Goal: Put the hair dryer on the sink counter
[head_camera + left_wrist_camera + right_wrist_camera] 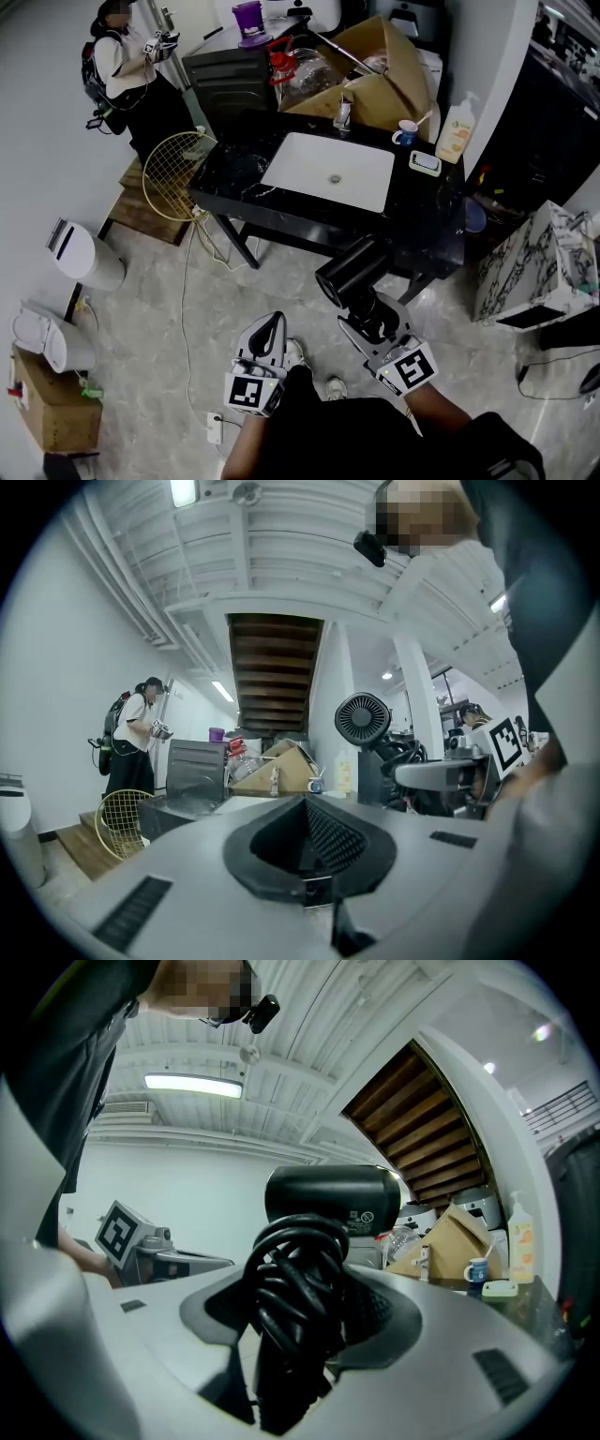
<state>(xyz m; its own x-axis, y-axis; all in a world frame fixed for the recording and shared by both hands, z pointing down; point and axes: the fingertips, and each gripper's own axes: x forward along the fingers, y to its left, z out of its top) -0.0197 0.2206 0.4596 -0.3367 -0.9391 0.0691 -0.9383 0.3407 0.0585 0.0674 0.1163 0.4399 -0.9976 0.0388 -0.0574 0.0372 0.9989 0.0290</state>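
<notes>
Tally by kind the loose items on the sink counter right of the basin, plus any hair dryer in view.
Pump bottle: 1
Mug: 1
Flat lidded case: 1
Hair dryer, held in the right gripper: 1
Total: 4

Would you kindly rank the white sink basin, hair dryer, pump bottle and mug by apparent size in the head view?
1. white sink basin
2. hair dryer, though it is nearer the camera, which enlarges it
3. pump bottle
4. mug

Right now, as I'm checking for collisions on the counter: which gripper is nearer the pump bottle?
Right. The right gripper, shut on the hair dryer, is by the counter's front edge, short of the pump bottle; the left gripper sits farther back and left.
</notes>
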